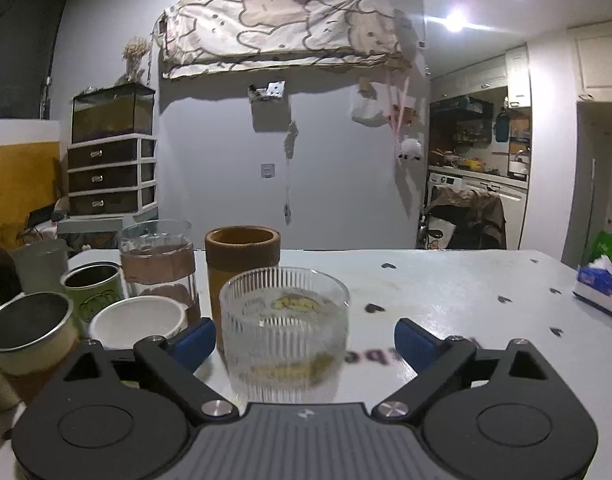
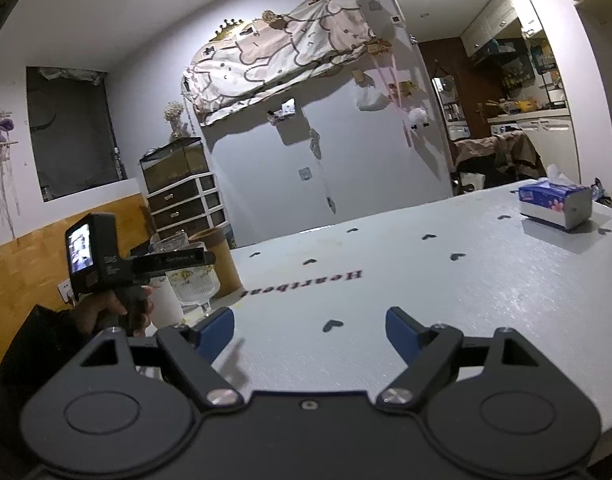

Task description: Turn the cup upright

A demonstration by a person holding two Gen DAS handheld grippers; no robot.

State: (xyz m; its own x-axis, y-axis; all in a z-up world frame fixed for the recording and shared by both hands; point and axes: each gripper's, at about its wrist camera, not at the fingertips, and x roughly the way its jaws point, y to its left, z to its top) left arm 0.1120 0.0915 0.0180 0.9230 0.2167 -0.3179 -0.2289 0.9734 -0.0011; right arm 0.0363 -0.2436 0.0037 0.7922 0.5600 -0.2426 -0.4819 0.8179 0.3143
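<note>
A clear ribbed glass cup [image 1: 284, 332] with yellow print stands upright on the white table [image 1: 445, 292], mouth up. My left gripper [image 1: 304, 344] is open, its blue fingers on either side of the cup and apart from it. In the right wrist view the same cup [image 2: 194, 284] shows at the far left, partly hidden behind the left gripper held by a hand. My right gripper [image 2: 307, 332] is open and empty above bare table [image 2: 425, 280].
Left of the cup stand a brown cylinder cup [image 1: 242, 264], a glass with a brown sleeve [image 1: 158, 264], a white cup [image 1: 138, 320] and metal tins [image 1: 30, 328]. A tissue pack [image 1: 599, 288] lies at the right edge, also seen in the right wrist view [image 2: 555, 204].
</note>
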